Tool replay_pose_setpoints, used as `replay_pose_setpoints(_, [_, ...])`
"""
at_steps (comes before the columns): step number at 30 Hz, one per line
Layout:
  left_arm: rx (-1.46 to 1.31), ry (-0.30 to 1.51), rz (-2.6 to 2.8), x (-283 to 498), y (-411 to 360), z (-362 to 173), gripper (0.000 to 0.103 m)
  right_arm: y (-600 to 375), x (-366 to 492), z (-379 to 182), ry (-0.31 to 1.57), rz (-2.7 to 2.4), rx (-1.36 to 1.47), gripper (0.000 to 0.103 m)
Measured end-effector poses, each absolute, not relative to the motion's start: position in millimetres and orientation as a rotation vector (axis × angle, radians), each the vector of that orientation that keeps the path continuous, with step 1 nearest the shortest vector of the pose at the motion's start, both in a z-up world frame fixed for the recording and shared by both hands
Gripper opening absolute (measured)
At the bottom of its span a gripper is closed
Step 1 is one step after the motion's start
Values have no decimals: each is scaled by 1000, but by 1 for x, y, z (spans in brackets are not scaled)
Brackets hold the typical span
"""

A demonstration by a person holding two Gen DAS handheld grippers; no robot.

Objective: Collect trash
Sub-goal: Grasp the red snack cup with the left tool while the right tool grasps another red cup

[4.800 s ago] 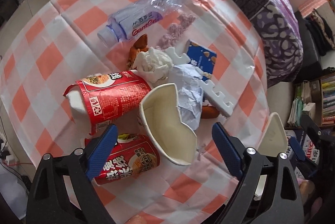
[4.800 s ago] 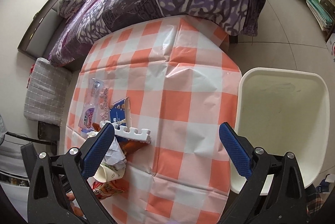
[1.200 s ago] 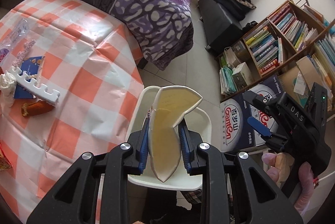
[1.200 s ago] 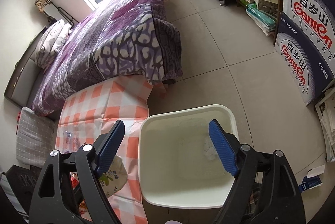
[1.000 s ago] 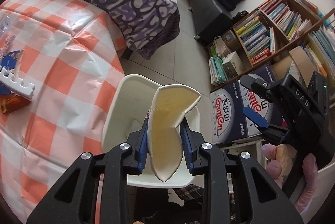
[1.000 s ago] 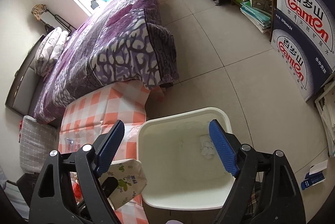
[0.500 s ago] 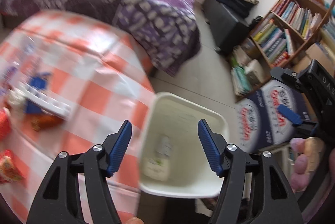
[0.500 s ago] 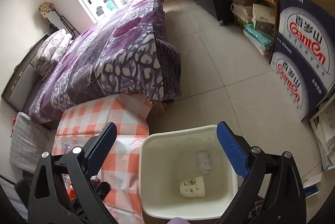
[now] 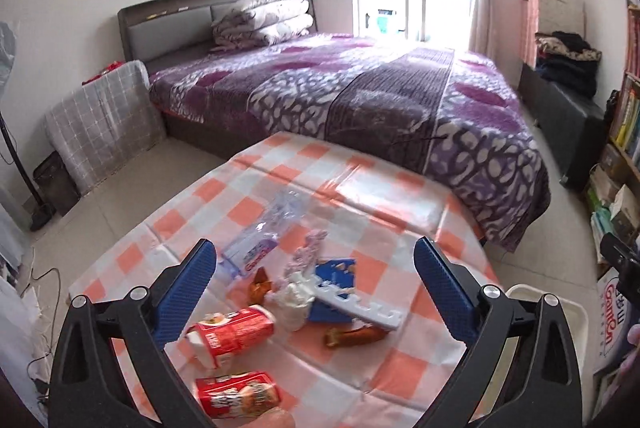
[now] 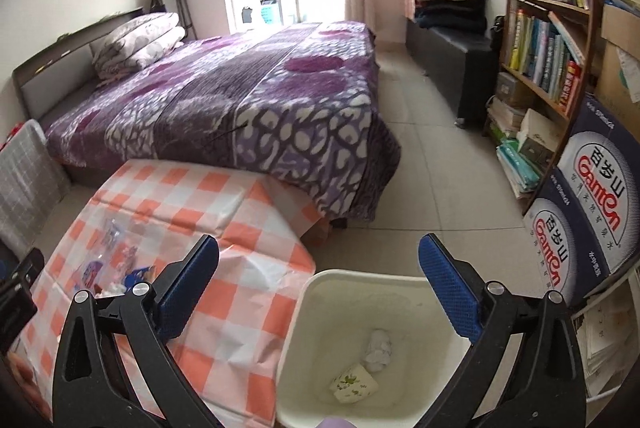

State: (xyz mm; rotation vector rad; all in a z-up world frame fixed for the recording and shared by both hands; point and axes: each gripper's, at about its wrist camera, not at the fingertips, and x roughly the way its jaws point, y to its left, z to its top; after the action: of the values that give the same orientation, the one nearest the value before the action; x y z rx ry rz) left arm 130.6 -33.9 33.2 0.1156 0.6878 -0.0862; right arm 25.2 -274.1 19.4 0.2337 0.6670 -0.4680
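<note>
My left gripper [image 9: 316, 284] is open and empty above the checked table [image 9: 360, 188]. On the table lie a clear plastic bottle [image 9: 260, 240], a crumpled white tissue [image 9: 294, 298], a blue snack box [image 9: 336, 274], a white foam strip [image 9: 360, 306], two red cup-noodle containers [image 9: 230, 334] [image 9: 238, 394] and brown wrappers [image 9: 354, 334]. My right gripper [image 10: 320, 292] is open and empty above the white bin [image 10: 320, 308], which holds a crushed paper cup [image 10: 354, 384] and a tissue wad [image 10: 378, 346].
A bed with a purple cover [image 9: 360, 92] stands behind the table. A bookshelf [image 10: 560, 28] and blue Ganten boxes [image 10: 588, 236] stand at the right of the bin. The bin's rim [image 9: 560, 302] also shows in the left wrist view, at the table's right edge.
My left gripper opened and dropped the crushed paper cup into the bin, then swung back left over the table. My right gripper stayed open over the bin.
</note>
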Motion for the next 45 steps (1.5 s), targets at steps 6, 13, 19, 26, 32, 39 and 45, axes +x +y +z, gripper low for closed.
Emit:
replay_pose_setpoints(6, [300, 1052, -118, 181, 13, -26, 96, -220, 52, -1, 784, -324, 173, 96])
replay_pose_setpoints(13, [420, 1235, -151, 184, 27, -94, 95, -194, 75, -22, 883, -262, 207, 96])
replay_pose_setpoints(19, [470, 1285, -167, 189, 27, -116, 54, -175, 85, -38, 942, -214, 218, 96])
replay_pose_setpoints(26, [267, 1255, -200, 192, 55, -84, 2, -148, 90, -64, 1069, -94, 384, 96])
replay_pose_setpoints(32, [124, 1291, -204, 198, 77, -83, 5, -126, 90, -85, 1152, -47, 501, 96])
replay_pose_setpoints(39, [111, 1345, -196, 206, 64, -107, 79, -138, 86, -91, 1135, -127, 542, 96])
replay_pose_setpoints(45, [271, 1361, -210, 199, 39, -127, 50, -137, 85, -102, 1171, -129, 617, 96])
